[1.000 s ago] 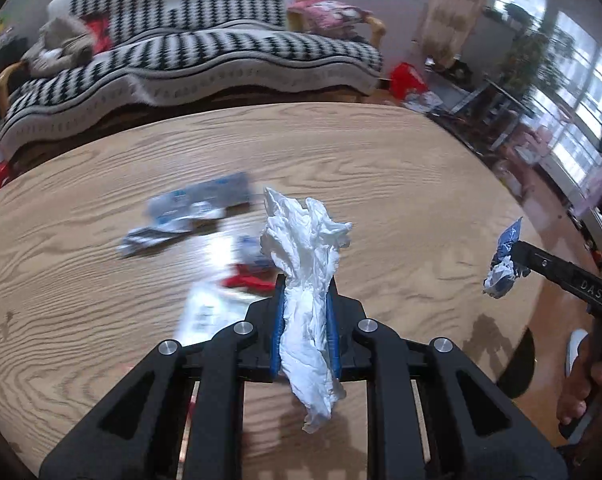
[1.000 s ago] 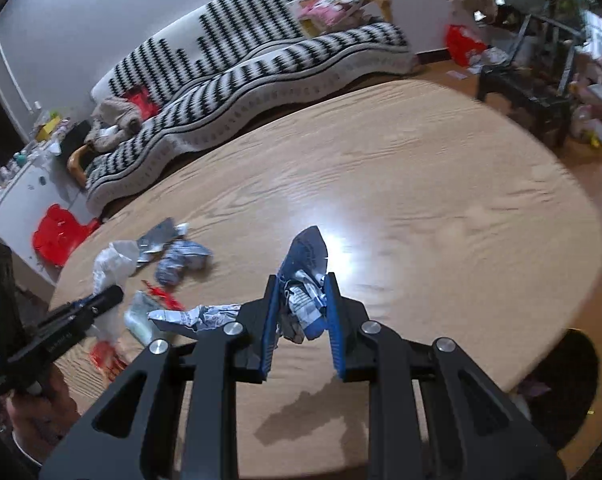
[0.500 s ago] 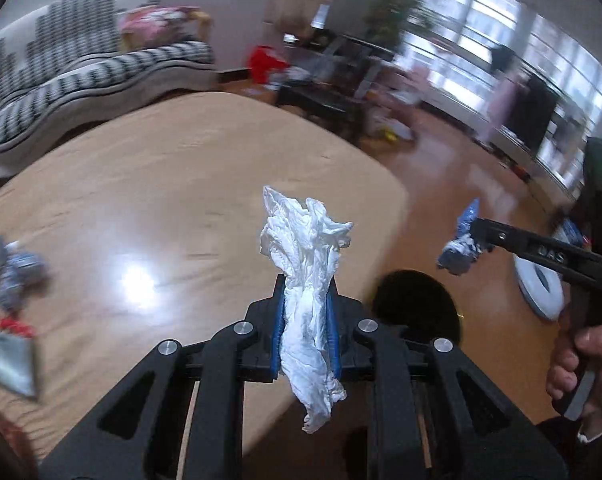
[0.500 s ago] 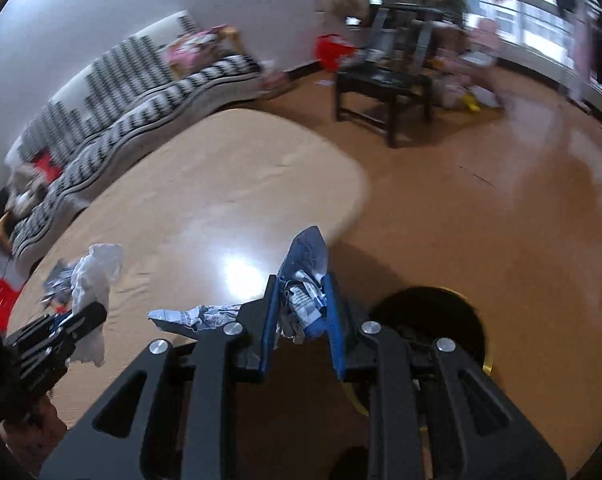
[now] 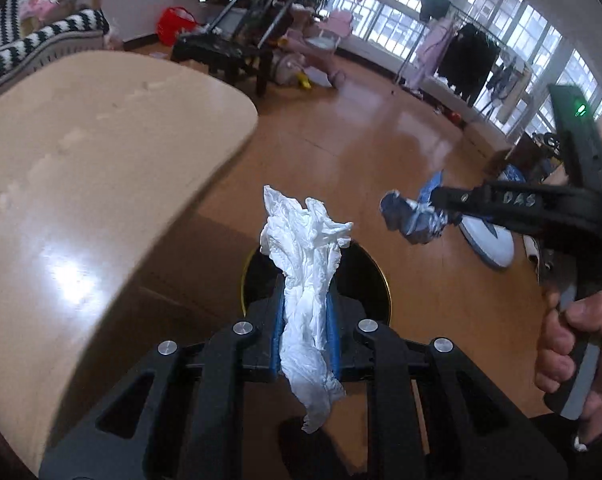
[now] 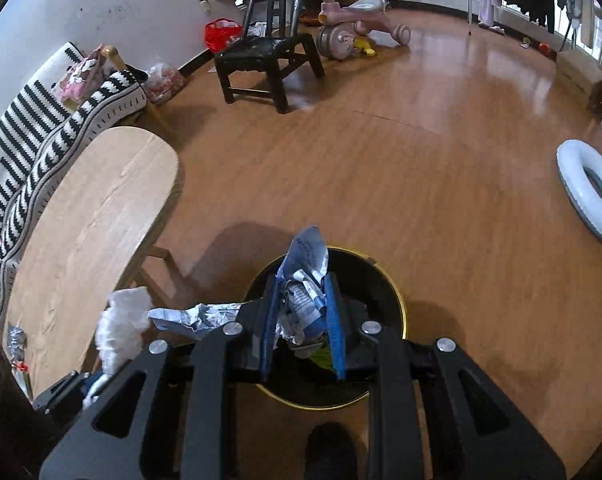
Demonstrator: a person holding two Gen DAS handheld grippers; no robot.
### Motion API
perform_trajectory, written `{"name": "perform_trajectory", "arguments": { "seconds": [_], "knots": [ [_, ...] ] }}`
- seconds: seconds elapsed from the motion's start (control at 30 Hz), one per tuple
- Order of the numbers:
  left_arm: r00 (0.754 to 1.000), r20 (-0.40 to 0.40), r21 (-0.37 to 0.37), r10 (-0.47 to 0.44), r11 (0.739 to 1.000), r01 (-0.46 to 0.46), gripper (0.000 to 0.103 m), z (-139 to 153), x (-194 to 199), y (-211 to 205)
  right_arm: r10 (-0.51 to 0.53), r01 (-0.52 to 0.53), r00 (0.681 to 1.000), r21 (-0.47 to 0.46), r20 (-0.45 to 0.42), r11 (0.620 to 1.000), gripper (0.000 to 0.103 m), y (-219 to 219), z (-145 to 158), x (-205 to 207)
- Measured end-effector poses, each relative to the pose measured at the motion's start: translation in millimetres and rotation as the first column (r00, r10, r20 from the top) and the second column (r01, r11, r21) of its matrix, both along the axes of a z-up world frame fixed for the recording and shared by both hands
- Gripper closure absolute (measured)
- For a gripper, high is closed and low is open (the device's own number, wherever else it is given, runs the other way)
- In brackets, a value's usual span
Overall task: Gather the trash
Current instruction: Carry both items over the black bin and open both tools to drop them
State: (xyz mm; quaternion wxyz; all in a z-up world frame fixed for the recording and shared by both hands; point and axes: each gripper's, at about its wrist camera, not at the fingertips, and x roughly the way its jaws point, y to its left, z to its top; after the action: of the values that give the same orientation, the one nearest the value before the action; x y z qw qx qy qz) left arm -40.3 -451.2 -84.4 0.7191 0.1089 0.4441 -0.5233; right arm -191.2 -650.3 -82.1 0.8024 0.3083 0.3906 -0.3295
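My left gripper [image 5: 305, 300] is shut on a crumpled white tissue [image 5: 307, 256], which sticks up past the fingertips and hangs down behind them. It hovers over a round black trash bin with a gold rim [image 5: 375, 268] on the floor. My right gripper [image 6: 303, 300] is shut on a crumpled blue and white wrapper [image 6: 305, 268] above the same bin [image 6: 397, 300]. In the left wrist view the right gripper [image 5: 433, 206] reaches in from the right with that wrapper [image 5: 409, 216], held by a hand [image 5: 581, 344]. The tissue [image 6: 121, 324] shows at lower left in the right wrist view.
The oval wooden table [image 5: 81, 184] lies to the left, with a few scraps at its near end [image 6: 17, 340]. Beyond are a striped sofa [image 6: 41, 136], a black chair [image 6: 269, 60], a pink ride-on toy [image 6: 353, 28] and a white ring [image 6: 589, 188] on the wooden floor.
Both grippers have swung off the table to the right and lowered over the black bin, each still holding its trash. The table has slid to the left of both views.
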Motion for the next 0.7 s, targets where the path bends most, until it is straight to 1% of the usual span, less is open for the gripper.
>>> {"name": "perform_trajectory", "arguments": {
  "seconds": [0.23,0.63,0.67,0.7],
  "knots": [
    [0.999,-0.034,0.021,-0.014,1.0,0.015,0.086,-19,-2,-24,-0.005,0.005,1.0,0.003,-0.002,1.0,0.08,0,-1,2],
    [0.996,-0.083,0.027,-0.018,0.999,0.02,0.086,-32,2,-54,-0.025,0.025,1.0,0.014,-0.009,1.0,0.08,-4,-4,-2],
    [0.996,-0.087,0.026,-0.017,0.999,0.019,0.085,-33,2,-56,-0.027,0.027,1.0,0.015,-0.008,1.0,0.079,-4,-4,-2],
    [0.996,-0.087,0.029,-0.013,0.999,0.016,0.081,-34,2,-58,-0.03,0.03,1.0,0.015,-0.006,0.999,0.075,-5,-4,-3]
  ]
}}
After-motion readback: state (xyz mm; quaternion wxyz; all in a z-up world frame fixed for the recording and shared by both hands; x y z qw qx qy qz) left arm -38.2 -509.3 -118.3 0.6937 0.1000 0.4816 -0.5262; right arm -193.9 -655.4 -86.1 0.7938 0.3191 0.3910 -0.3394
